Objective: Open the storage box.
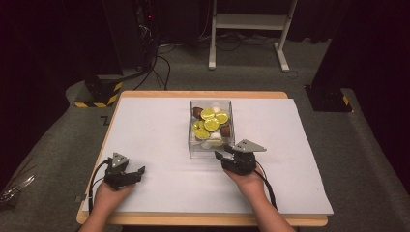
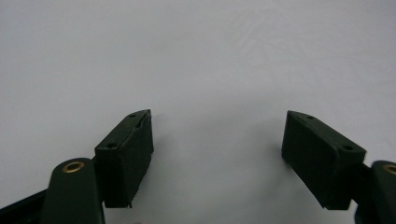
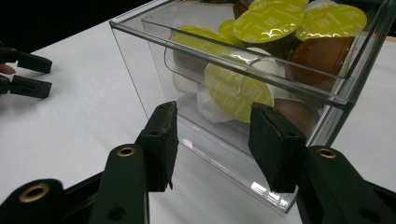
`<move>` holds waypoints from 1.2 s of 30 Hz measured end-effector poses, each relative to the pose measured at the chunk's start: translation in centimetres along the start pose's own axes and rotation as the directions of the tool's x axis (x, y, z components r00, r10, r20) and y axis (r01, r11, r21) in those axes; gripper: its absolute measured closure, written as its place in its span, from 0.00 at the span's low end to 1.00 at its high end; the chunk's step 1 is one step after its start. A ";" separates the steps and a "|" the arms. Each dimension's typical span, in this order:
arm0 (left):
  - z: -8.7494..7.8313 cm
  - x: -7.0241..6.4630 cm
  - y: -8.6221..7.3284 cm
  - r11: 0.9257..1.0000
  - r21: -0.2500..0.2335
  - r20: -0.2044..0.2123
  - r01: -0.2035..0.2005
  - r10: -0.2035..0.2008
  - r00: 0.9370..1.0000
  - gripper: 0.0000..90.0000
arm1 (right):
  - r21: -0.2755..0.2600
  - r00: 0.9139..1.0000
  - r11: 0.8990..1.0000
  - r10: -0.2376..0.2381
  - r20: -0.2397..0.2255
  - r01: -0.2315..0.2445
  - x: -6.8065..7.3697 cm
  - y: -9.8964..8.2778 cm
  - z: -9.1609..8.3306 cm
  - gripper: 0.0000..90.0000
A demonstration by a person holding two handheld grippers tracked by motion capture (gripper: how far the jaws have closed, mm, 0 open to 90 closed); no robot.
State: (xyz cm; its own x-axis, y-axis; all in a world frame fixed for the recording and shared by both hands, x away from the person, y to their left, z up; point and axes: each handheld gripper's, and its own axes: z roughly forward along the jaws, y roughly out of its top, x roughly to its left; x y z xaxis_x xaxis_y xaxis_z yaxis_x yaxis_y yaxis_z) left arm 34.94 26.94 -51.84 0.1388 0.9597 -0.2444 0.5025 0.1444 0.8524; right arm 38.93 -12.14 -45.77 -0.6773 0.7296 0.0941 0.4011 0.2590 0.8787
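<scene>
Two grippers and a clear box of capsules on a white table.
Right gripper: jaws half open, nothing gripped, at the near wall of the box. Left gripper: jaws wide apart, empty, over bare table, well apart from the box. Box: table centre, holding capsules, yellow-lidded and brown.

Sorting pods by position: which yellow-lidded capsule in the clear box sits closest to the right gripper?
The capsule lying on its side against the clear box's near wall, just beyond the right gripper; the others sit higher.
</scene>
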 end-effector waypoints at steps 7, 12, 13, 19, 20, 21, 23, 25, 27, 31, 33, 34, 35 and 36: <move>0.0 0.0 0.0 1.000 0.001 -0.001 0.002 -0.002 1.000 0.28 | -0.002 1.000 1.000 0.017 -0.003 -0.017 -0.5 0.0 0.3 0.60; 0.0 0.0 0.0 1.000 -0.001 0.001 0.005 -0.005 1.000 0.28 | -0.005 1.000 1.000 0.015 0.001 -0.015 -0.9 0.0 0.8 0.61; 0.0 0.0 0.0 1.000 0.004 0.001 0.000 0.000 1.000 0.28 | -0.005 1.000 1.000 0.015 0.001 -0.015 -0.9 0.0 0.8 0.61; 0.0 0.0 0.0 1.000 0.000 0.000 0.002 -0.002 1.000 0.28 | -0.007 0.999 0.999 0.037 -0.016 -0.037 -1.2 0.1 1.4 0.60; 0.0 0.0 0.0 1.000 0.002 0.000 -0.001 0.001 1.000 0.28 | -0.013 0.999 0.999 0.039 -0.023 -0.040 -1.2 0.2 1.4 0.61; 0.0 0.0 0.0 1.000 0.003 0.000 -0.004 0.004 1.000 0.28 | -0.017 0.999 0.999 0.038 -0.025 -0.039 -1.2 0.2 1.4 0.62; 0.0 0.0 0.0 1.000 -0.001 0.000 0.004 -0.004 1.000 0.28 | -0.020 0.999 0.999 0.038 -0.035 -0.039 -1.2 0.3 1.4 0.63; 0.0 0.0 0.0 1.000 0.002 0.000 -0.003 0.003 1.000 0.28 | -0.026 0.998 0.999 0.040 -0.044 -0.041 -1.3 0.3 1.5 0.64; 0.0 0.0 0.0 1.000 0.002 0.000 -0.003 0.003 1.000 0.28 | -0.029 0.997 0.998 0.049 -0.054 -0.050 -1.4 0.3 1.5 0.65; 0.0 0.0 0.0 1.000 0.002 0.000 -0.003 0.003 1.000 0.28 | -0.034 0.997 0.998 0.046 -0.055 -0.048 -1.5 0.3 1.6 0.67; 0.0 0.0 0.0 1.000 0.003 0.000 -0.004 0.004 1.000 0.28 | -0.039 0.997 0.998 0.045 -0.060 -0.047 -1.5 0.4 1.6 0.68; 0.0 0.0 0.0 1.000 0.001 0.000 -0.001 0.001 1.000 0.28 | -0.041 0.997 0.998 0.039 -0.063 -0.042 -1.5 0.4 1.6 0.69; 0.0 0.0 0.0 1.000 0.003 0.000 -0.004 0.004 1.000 0.28 | -0.042 0.997 0.998 0.036 -0.066 -0.038 -1.5 0.4 1.7 0.69; 0.0 0.0 0.0 1.000 0.001 0.000 0.001 -0.001 1.000 0.28 | -0.043 0.997 0.998 0.035 -0.071 -0.038 -1.5 0.4 1.7 0.71</move>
State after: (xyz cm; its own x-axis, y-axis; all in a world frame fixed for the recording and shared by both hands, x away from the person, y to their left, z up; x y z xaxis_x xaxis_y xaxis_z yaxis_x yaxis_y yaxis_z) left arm 34.94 26.93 -51.84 0.1383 0.9594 -0.2458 0.5033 0.1457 0.8518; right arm 41.16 -12.08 -46.35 -0.7052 0.6913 0.1576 0.3997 0.2040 0.8937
